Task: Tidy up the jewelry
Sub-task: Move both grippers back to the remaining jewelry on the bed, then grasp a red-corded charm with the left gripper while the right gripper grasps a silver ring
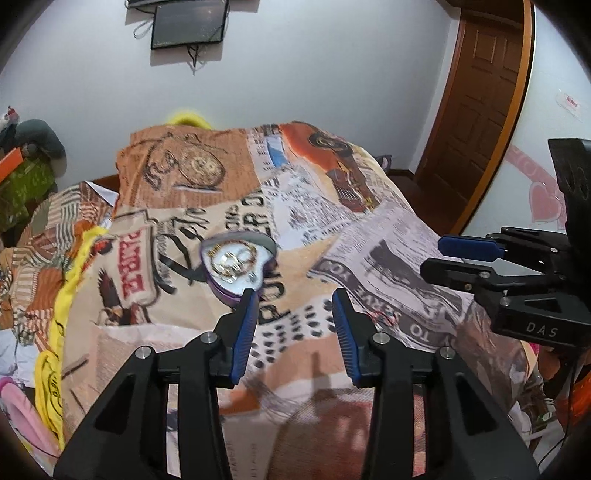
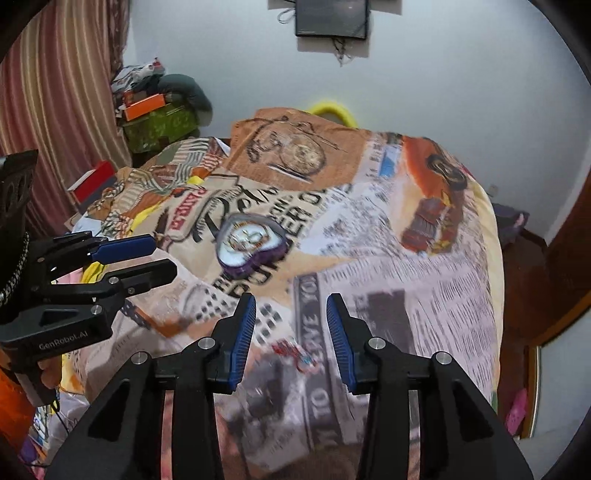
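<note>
A purple heart-shaped jewelry box (image 1: 236,267) lies open on the printed bedspread (image 1: 314,206), with gold bangles and rings (image 1: 232,260) inside. It also shows in the right wrist view (image 2: 251,242). My left gripper (image 1: 293,314) is open and empty, just in front and right of the box. My right gripper (image 2: 291,321) is open and empty above a small red beaded piece (image 2: 295,352) lying on the cloth. That piece shows faintly in the left wrist view (image 1: 382,316). Each gripper is seen from the other camera, the right one (image 1: 454,258) and the left one (image 2: 147,256).
The bed fills the middle. A green box with an orange box (image 2: 155,118) and a striped curtain (image 2: 55,92) stand at the left. A wooden door (image 1: 484,92) is at the right. A dark screen (image 2: 332,16) hangs on the wall. Yellow cloth (image 1: 55,332) lies beside the bed.
</note>
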`<move>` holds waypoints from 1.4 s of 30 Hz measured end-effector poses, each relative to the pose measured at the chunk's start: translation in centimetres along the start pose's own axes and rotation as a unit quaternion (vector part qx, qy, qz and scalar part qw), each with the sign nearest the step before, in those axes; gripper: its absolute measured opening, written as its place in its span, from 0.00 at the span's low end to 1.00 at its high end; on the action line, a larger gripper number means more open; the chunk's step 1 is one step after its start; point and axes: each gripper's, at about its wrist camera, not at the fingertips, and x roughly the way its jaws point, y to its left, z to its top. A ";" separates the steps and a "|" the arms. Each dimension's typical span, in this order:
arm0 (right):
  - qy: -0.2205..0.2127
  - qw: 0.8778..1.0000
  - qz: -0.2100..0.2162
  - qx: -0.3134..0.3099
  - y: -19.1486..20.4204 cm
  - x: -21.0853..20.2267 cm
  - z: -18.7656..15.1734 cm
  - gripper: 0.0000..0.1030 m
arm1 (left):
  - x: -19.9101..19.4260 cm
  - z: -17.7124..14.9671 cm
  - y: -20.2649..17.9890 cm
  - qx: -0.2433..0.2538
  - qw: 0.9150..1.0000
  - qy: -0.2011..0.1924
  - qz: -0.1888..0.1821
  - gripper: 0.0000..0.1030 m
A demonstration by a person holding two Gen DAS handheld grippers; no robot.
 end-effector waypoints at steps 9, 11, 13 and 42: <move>0.017 0.999 -0.016 0.042 -3.5 -0.1 -3.4 0.35 | 3.8 -1.5 -2.9 0.016 0.998 0.053 -0.022 0.39; 0.021 0.999 -0.019 0.045 -4.0 0.0 -4.0 0.35 | 5.0 -1.8 -3.7 0.026 0.997 0.065 -0.027 0.39; 0.029 0.998 -0.017 0.048 -4.4 0.4 -4.6 0.35 | 6.0 -2.1 -4.3 0.033 0.996 0.076 -0.030 0.39; 0.066 0.996 0.026 0.051 -4.2 3.7 -5.5 0.35 | 6.7 -2.3 -4.6 0.043 0.996 0.061 -0.040 0.03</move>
